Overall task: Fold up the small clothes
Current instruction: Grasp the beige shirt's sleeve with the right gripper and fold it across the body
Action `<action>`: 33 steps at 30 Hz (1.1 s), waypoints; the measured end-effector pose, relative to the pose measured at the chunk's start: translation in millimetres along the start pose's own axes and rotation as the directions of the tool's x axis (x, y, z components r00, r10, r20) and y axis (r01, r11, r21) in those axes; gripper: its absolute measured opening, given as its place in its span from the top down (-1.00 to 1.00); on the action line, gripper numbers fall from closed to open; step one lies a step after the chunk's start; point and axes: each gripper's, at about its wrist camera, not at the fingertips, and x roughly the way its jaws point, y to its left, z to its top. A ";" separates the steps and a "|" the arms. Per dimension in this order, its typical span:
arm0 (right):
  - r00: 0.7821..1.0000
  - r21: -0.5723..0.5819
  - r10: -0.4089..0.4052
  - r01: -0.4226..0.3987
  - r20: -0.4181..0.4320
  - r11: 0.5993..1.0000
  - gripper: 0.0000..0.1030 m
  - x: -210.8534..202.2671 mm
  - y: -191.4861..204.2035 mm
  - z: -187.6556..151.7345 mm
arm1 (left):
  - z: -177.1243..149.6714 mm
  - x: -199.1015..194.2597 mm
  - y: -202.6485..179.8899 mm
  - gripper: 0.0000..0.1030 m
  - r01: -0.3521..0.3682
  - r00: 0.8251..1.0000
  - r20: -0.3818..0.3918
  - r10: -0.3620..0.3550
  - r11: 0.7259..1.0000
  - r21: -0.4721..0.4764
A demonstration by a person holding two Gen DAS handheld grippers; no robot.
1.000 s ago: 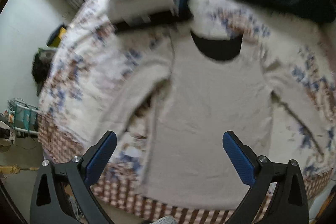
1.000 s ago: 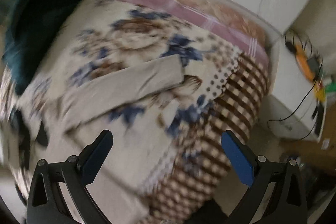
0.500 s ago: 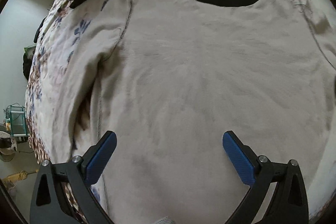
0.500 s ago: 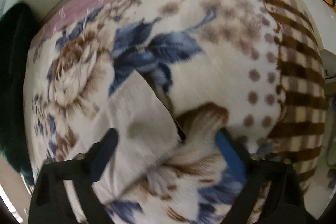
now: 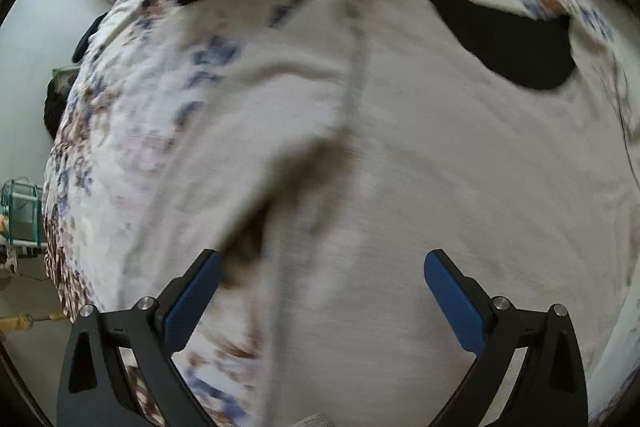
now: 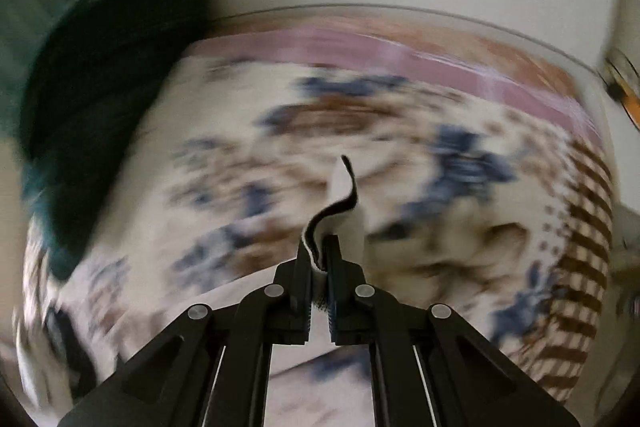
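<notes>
2 grippers show different poses. The left gripper point(image 5: 320, 291) hovers low over the shirt point(image 5: 440, 187) with its blue pads point(image 5: 452, 301) spread wide and nothing between them. The right gripper point(image 6: 319, 259) has its fingers pinched together on a cuff point(image 6: 340, 203) of pale fabric with dark lining, which stands up out of the closed tips above the blanket point(image 6: 440, 131).

Half a second ago the right gripper's fingers straddled the sleeve end, parted; now they are clamped on it and the cuff is lifted off the bed. The left wrist view has shifted toward the garment's left armpit, so the sleeve point(image 5: 224, 163) and the shadowed fold point(image 5: 280, 195) beside it sit ahead of the fingers; both views are blurred.

Cream-coloured and soft, the shirt lies flat and face up on the floral blanket, its dark neckline point(image 5: 516, 47) toward the bed's far edge, near a dark green pile point(image 6: 92, 79) at the far corner.
</notes>
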 end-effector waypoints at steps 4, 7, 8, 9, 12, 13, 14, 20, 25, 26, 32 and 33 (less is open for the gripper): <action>0.987 -0.162 0.134 -0.147 -0.088 0.976 0.88 -21.9 101.5 -59.7 | 6.2 -4.4 50.5 -1.00 -0.015 0.999 0.032 0.016 1.000 -0.024; 0.961 -0.261 0.193 -0.241 -0.196 0.935 0.88 -18.5 179.6 -128.6 | 6.3 -4.0 92.9 -1.00 -0.043 0.997 0.063 0.046 0.998 -0.047; 0.954 -0.293 0.201 -0.262 -0.221 0.919 0.88 -16.2 202.8 -152.8 | 4.7 -2.6 106.5 -1.00 -0.053 0.996 0.066 0.057 0.997 -0.060; 0.945 -0.330 0.206 -0.284 -0.252 0.900 0.88 -11.7 228.5 -181.1 | 4.4 0.4 123.3 -1.00 -0.060 0.996 0.065 0.066 0.995 -0.079; 0.926 -0.437 0.188 -0.325 -0.327 0.839 0.88 6.7 289.3 -264.5 | -2.9 16.6 172.7 -1.00 -0.085 0.995 0.035 0.091 0.985 -0.149; 0.924 -0.468 0.175 -0.328 -0.340 0.821 0.88 11.4 303.6 -286.0 | -4.9 21.6 183.2 -1.00 -0.093 0.995 0.024 0.098 0.982 -0.163; 0.923 -0.500 0.160 -0.328 -0.349 0.802 0.88 16.1 316.4 -310.0 | -8.3 29.3 197.0 -1.00 -0.105 0.994 0.010 0.109 0.978 -0.182; 0.924 -0.640 0.074 -0.316 -0.375 0.700 0.88 35.4 356.8 -394.0 | -25.1 55.3 252.7 -1.00 -0.128 0.992 -0.047 0.120 0.958 -0.257; 0.907 -0.695 0.052 -0.357 -0.419 0.624 0.88 10.9 346.2 -396.9 | -35.1 60.1 277.7 -1.00 -0.113 0.993 -0.063 0.099 0.949 -0.294; 0.902 -0.710 0.043 -0.367 -0.430 0.600 0.88 0.6 338.7 -396.5 | -37.7 59.3 281.5 -1.00 -0.108 0.994 -0.063 0.094 0.947 -0.301; 0.885 -0.813 -0.050 -0.402 -0.463 0.422 0.88 -63.4 271.1 -414.0 | -48.6 55.7 289.5 -1.00 -0.095 0.994 -0.081 0.073 0.945 -0.313; 0.880 -0.826 -0.069 -0.410 -0.469 0.387 0.88 -73.0 257.1 -420.4 | -50.6 54.8 290.0 -1.00 -0.093 0.994 -0.083 0.070 0.945 -0.314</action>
